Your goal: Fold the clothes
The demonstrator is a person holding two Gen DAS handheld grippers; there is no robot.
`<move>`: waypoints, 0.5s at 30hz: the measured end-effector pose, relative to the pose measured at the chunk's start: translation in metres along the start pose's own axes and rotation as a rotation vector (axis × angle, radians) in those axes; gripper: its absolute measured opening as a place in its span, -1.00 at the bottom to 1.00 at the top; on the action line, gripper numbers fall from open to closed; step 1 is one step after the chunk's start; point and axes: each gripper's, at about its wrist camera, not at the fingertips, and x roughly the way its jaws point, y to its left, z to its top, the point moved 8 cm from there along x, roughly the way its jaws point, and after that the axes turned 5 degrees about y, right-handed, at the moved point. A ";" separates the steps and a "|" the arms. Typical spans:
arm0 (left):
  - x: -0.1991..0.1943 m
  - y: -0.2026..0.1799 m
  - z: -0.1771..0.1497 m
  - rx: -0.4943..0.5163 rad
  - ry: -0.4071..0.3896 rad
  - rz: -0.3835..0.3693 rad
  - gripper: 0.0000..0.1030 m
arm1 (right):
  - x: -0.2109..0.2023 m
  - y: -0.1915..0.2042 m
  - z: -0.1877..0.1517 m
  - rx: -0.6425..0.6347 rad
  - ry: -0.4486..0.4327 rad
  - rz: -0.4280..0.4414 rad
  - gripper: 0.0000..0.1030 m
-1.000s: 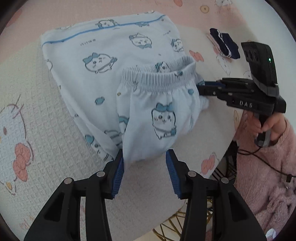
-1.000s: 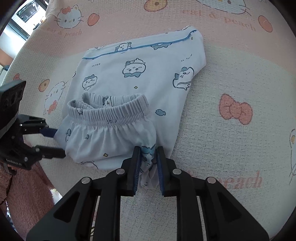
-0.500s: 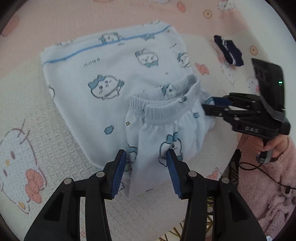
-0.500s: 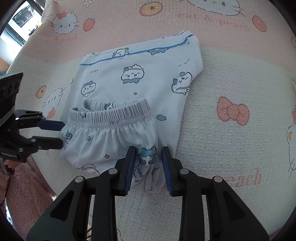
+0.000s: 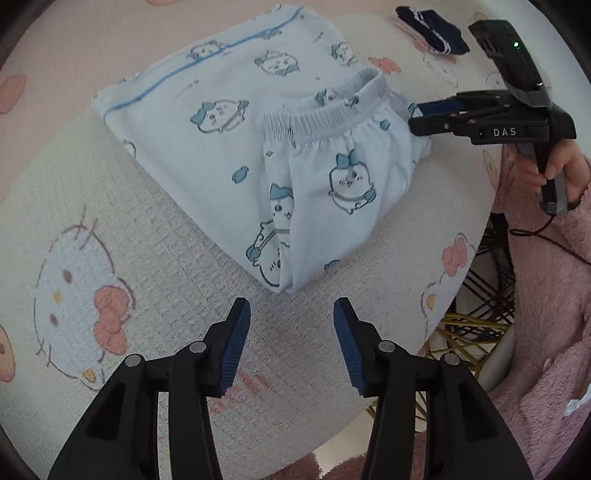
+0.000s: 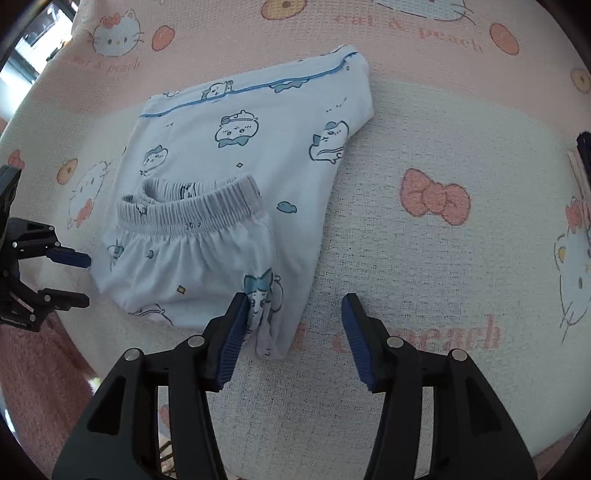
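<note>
Left wrist view: the folded pale-blue pyjama trousers are seen lying on a folded matching top, both printed with small cartoon animals; a blue piping line runs along the top's far edge. The grey gathered waistband is turned to the far side. Both garments rest on a worktop covered by a pink-and-cream cat-print blanket. The left tool is held spread, just short of the trousers' near corner, with nothing between its pads. In the right wrist view, the right tool has just been opening; a trouser corner lies beside its left pad, unpinched. A dark folded item lies far right.
</note>
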 end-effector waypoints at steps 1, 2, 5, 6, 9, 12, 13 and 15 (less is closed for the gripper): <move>-0.006 -0.001 0.006 -0.012 -0.039 -0.011 -0.05 | -0.006 0.001 0.001 0.010 -0.027 0.018 0.01; -0.011 -0.004 0.015 -0.032 -0.082 -0.038 -0.05 | -0.011 0.004 0.002 0.009 -0.054 0.038 0.01; -0.009 -0.007 0.046 -0.118 -0.162 -0.109 -0.05 | -0.020 0.016 0.008 -0.020 -0.108 0.097 0.01; -0.004 -0.005 0.054 -0.153 -0.169 -0.130 -0.05 | -0.022 0.021 0.009 -0.040 -0.116 0.109 0.02; 0.016 -0.001 0.067 -0.239 -0.164 -0.176 -0.05 | -0.013 0.035 0.013 -0.121 -0.104 0.113 0.04; 0.036 -0.011 0.070 -0.258 -0.168 -0.139 -0.05 | 0.013 0.042 0.021 -0.171 -0.032 0.104 0.04; 0.037 -0.015 0.072 -0.246 -0.188 -0.119 -0.07 | 0.019 0.042 0.020 -0.183 -0.008 0.102 0.03; 0.028 -0.023 0.074 -0.221 -0.235 -0.086 -0.55 | 0.017 0.050 0.016 -0.263 -0.014 0.086 -0.60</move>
